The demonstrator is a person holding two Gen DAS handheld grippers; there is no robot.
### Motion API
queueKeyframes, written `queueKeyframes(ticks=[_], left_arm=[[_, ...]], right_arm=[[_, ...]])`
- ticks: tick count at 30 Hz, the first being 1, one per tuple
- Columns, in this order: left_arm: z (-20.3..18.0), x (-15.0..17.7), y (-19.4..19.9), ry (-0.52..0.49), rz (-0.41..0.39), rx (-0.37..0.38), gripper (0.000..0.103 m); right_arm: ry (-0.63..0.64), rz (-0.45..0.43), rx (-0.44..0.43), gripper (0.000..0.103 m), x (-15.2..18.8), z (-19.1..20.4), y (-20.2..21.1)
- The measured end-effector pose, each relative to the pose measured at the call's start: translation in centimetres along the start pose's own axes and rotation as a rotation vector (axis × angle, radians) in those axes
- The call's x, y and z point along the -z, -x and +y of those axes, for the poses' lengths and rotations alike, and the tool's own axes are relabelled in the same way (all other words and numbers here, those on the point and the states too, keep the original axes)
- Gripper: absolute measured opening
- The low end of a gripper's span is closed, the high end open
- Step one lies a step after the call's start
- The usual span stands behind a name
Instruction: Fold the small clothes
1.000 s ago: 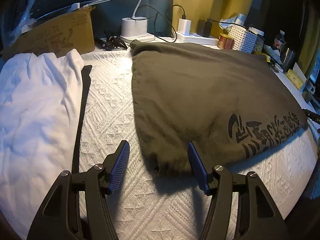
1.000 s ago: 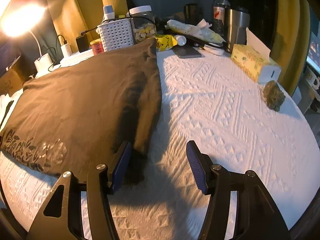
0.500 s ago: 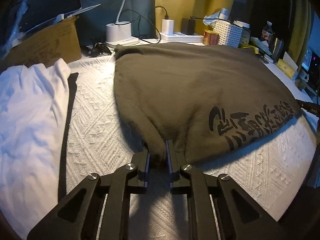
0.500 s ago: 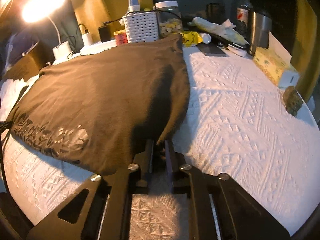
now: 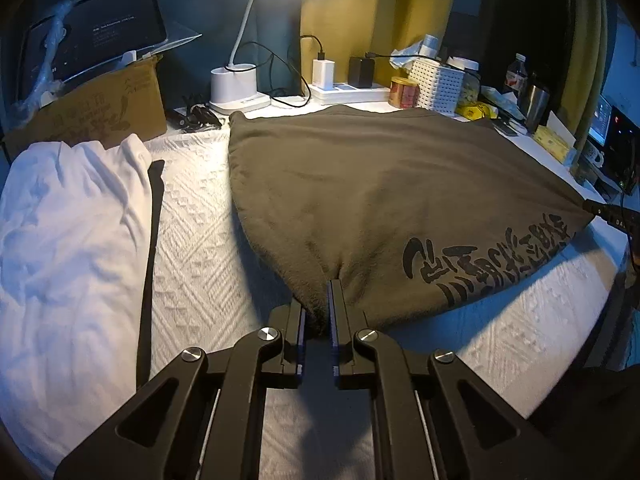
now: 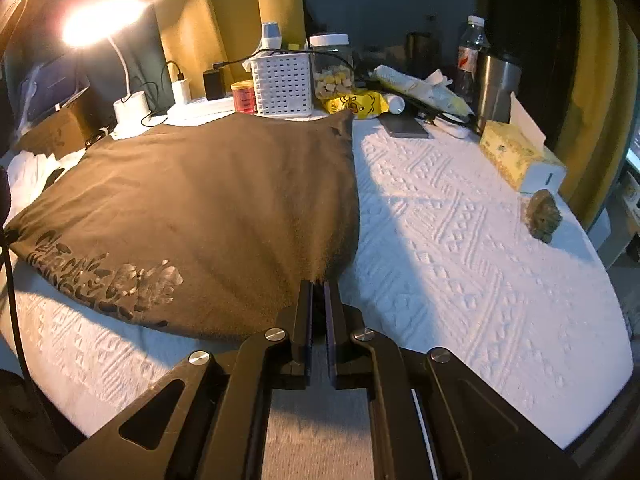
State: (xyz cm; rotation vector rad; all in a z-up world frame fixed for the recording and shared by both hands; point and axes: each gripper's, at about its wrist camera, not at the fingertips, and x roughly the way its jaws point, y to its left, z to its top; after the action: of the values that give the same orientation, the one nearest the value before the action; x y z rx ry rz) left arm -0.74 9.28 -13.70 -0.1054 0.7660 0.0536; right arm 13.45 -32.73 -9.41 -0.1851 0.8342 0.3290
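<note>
both tongs (image 5: 316, 312) (image 6: 318, 300) pinch the olive garment's (image 5: 380, 192) near corners.

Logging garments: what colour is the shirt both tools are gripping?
Dark olive-brown shirt with black lettering; clearest in the left wrist view.

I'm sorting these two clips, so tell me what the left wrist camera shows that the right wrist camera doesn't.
Only the left wrist view shows the brown printed cardboard box behind the pile of white clothes and the dark screen propped above it. Only the right wrist view shows the yellow tissue box and the small brownish lump beside it. Both show the dark olive garment with black lettering, the white perforated basket, the white desk lamp and the white textured cover. In each view that gripper, left gripper and right gripper, is clamped on a near corner of the garment.
</note>
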Motion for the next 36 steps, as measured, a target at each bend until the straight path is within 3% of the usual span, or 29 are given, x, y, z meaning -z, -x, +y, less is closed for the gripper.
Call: queueKeyframes(ticks=[20,26,36], left_arm=[[-1.2,3.8,1.2,-0.025,0.087,0.029,0.007],[-1.2,4.3,1.1,-0.016,0.102,0.036,0.007],[-0.9,4.6,1.7,-0.007,0.114,0.018,0.013]], right_arm=[[-0.057,0.028,0.042,0.005,5.8,-0.3,2.8],[-0.089,0.031,0.103,0.000,7.1,-1.9,3.8],[-0.130,0.031,0.113,0.000,8.4,-3.3,4.4]])
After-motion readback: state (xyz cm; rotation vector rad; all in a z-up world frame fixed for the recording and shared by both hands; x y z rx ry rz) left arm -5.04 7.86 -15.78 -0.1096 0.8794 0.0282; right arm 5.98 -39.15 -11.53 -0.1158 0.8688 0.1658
